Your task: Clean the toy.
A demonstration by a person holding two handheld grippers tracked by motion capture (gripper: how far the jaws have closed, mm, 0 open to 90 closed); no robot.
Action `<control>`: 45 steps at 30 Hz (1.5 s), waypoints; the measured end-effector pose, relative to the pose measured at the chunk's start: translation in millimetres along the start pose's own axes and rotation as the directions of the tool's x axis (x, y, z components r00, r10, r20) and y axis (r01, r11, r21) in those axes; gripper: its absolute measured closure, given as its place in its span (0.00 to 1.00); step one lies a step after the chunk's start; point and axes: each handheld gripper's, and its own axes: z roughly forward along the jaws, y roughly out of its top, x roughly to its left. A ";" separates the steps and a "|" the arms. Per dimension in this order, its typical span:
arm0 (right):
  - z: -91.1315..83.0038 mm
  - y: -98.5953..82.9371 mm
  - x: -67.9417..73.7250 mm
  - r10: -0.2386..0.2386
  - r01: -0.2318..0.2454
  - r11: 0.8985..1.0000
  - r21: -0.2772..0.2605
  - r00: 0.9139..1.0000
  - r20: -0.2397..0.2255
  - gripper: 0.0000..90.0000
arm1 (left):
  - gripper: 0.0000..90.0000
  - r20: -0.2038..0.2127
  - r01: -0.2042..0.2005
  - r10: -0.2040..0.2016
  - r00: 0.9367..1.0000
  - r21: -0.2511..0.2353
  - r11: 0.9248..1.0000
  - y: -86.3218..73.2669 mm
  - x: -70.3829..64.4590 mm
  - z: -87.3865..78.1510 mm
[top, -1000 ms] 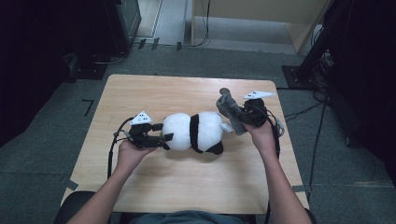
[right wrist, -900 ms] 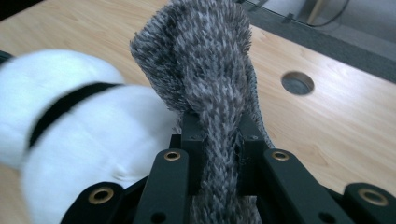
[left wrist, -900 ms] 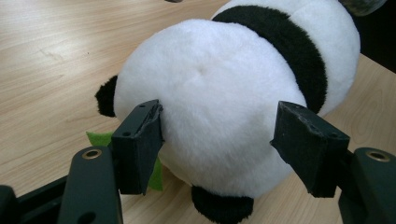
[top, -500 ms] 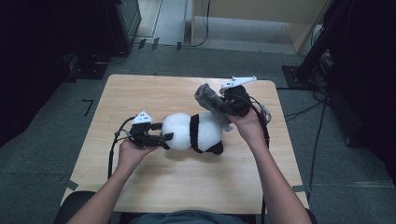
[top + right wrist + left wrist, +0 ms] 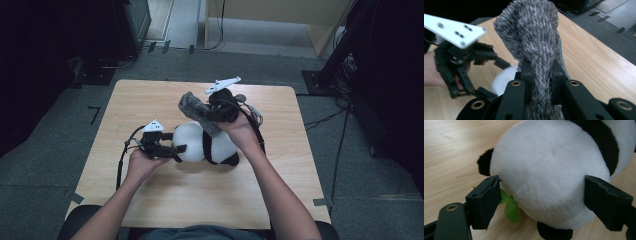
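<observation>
A black-and-white panda plush [image 5: 212, 146] lies on the wooden table [image 5: 150, 100]. In the left gripper view its round white head [image 5: 549, 170] sits between the jaws of my left gripper [image 5: 544, 186], which stands open around it. A green leaf [image 5: 511, 207] sticks out under the head. My right gripper [image 5: 214, 112] is shut on a grey fuzzy knitted piece [image 5: 196, 111], held in the air just above and behind the panda. In the right gripper view the knit [image 5: 536, 45] rises from between the jaws of my right gripper [image 5: 540, 72], with the left gripper [image 5: 474, 72] beyond it.
Bare wood lies on all sides of the panda. Dark equipment and cables stand on the grey floor [image 5: 350, 125] around the table. The table's far edge [image 5: 200, 82] is close behind the right gripper.
My right gripper has carried the grey knit leftward and up, from the panda's right end to above its middle. The left gripper and the panda have stayed put.
</observation>
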 end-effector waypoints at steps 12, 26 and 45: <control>38.3 10.4 18.7 0.018 -0.017 1.000 0.013 0.996 -0.088 0.88 | 0.39 0.012 0.008 -0.008 1.000 0.017 1.000 -0.2 -1.6 -0.1; 79.4 -17.4 -19.3 0.140 -0.132 0.984 0.121 0.989 -0.057 0.87 | 0.47 0.000 0.016 -0.016 1.000 0.016 1.000 1.1 -4.8 -1.5; 58.0 -35.5 -69.8 0.217 -0.223 0.961 0.164 0.975 0.053 0.86 | 0.45 -0.003 0.007 -0.007 1.000 0.006 1.000 1.6 -6.3 -1.3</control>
